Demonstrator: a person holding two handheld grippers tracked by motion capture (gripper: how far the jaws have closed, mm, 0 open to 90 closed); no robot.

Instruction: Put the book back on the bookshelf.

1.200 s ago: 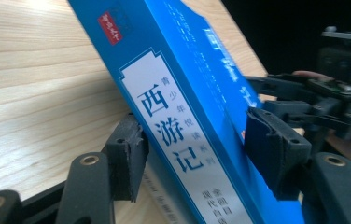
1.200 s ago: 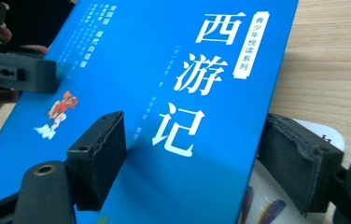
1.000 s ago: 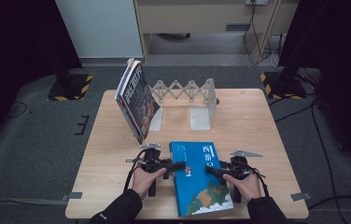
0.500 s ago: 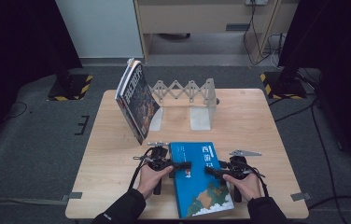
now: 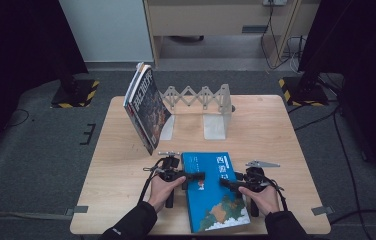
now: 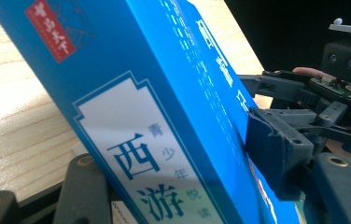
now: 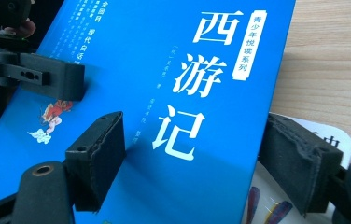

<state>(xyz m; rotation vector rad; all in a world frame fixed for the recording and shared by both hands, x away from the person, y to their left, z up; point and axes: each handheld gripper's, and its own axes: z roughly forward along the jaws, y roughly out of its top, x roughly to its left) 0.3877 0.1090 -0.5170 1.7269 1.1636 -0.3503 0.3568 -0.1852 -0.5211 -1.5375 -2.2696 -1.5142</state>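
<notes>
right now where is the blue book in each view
high view: blue book flat at the table's near edge, between both hand-held grippers.
left gripper view: fills the centre.
right gripper view: cover across the middle.
Shared landmark: the white title characters on its cover.

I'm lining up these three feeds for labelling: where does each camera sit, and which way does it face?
High view: above the person's side, looking forward and down on the table; forearms and both grippers enter from below.
Left gripper view: rides the left gripper, facing the blue book; its jaws rise from below.
Right gripper view: rides the right gripper, jaws straddling the book's cover.
Both gripper views share the book and the opposite gripper.
</notes>
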